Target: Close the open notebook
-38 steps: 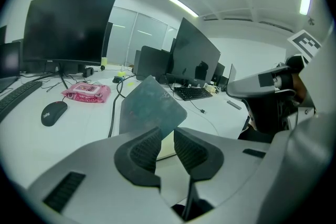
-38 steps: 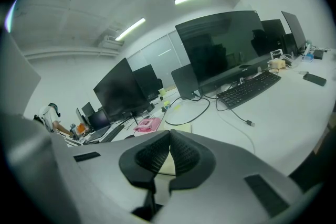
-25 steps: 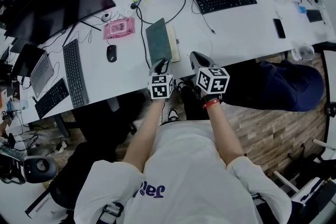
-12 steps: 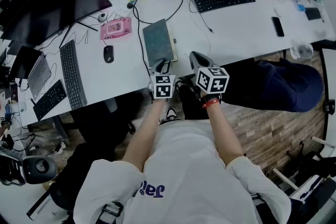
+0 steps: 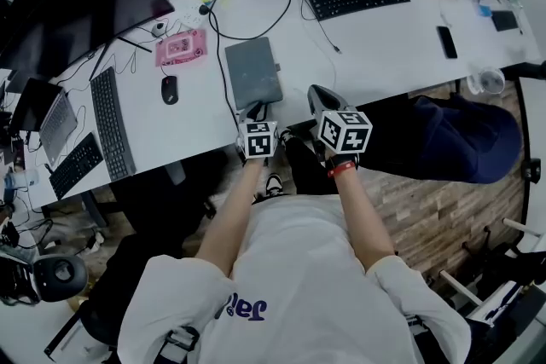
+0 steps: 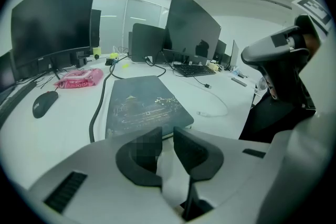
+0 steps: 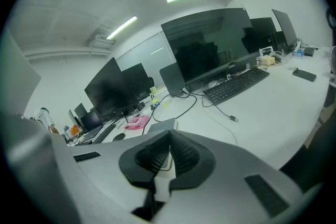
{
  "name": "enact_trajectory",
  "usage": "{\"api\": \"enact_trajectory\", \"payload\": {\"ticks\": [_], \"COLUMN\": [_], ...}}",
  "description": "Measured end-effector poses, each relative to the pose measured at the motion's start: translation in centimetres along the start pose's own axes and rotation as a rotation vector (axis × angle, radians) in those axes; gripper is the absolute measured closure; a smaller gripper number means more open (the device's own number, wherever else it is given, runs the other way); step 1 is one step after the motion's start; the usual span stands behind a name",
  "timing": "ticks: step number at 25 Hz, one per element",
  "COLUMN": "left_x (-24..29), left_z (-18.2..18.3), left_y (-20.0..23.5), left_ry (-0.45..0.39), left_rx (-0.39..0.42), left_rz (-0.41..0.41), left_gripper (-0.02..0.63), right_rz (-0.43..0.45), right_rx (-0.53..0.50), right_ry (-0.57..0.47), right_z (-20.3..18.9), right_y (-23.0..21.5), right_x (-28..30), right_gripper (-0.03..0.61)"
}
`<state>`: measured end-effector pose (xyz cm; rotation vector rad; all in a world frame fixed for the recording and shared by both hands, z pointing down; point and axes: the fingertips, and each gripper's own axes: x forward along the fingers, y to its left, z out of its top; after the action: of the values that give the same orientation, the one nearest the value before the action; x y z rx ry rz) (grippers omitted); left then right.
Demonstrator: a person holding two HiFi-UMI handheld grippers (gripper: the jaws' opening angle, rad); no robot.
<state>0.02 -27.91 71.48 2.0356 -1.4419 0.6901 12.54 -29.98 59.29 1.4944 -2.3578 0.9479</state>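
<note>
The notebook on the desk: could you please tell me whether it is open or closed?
Closed: the notebook lies flat on the desk, its dark cover on top, no open pages showing.

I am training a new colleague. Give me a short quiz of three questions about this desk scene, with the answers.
1. True or false: the dark notebook lies closed on the white desk.
2. In the head view, what lies on the desk to the left of the notebook? A: a black mouse. B: a stapler. C: a desk lamp.
3. How do the jaws of the right gripper stand, and what do they hold?

Key: 1 true. 2 A. 3 together, holding nothing.
</note>
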Motion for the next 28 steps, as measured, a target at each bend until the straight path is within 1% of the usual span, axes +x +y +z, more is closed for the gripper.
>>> {"api": "enact_trajectory", "payload": {"ticks": [8,11,16,22,25,28], "left_x": [-0.4,-1.5,-5.5,-12.5,-16.2,-19.4], "left_z": [0.4,1.5,5.6,10.0,11.2,11.5], "left_y": [-0.2,0.0,1.1,2.0,2.6,3.1], "left_ry": [0.001,-0.030,-0.149,-0.315,-0.390,-0.448], "left_rx": [-0.020,-0.027,-0.032,-0.046,-0.058,-0.073], "left_rz": [-0.008,-0.011,-0.009,-0.008,0.000,0.009], "left_gripper": [0.532,0.532,0.532,0.534,0.552,0.566], "right_rz": [0.012,0.024,0.045,0.079,0.096,0.105], "right_rx": [0.013,0.008,-0.038,-0.090,-0.122,-0.149], "right_ry": [-0.009,-0.028,-0.078,-0.135,-0.164,-0.187], "right_z": [0.5,1.2,3.3,5.0,5.6,5.5], "right_y": [-0.1,0.6,2.7,5.9,7.7,9.4], "right_x": [0.2,0.2,-0.3,-2.2,-3.3,-4.6], "right_gripper": [0.565,0.565,0.566,0.565,0.566,0.566]}}
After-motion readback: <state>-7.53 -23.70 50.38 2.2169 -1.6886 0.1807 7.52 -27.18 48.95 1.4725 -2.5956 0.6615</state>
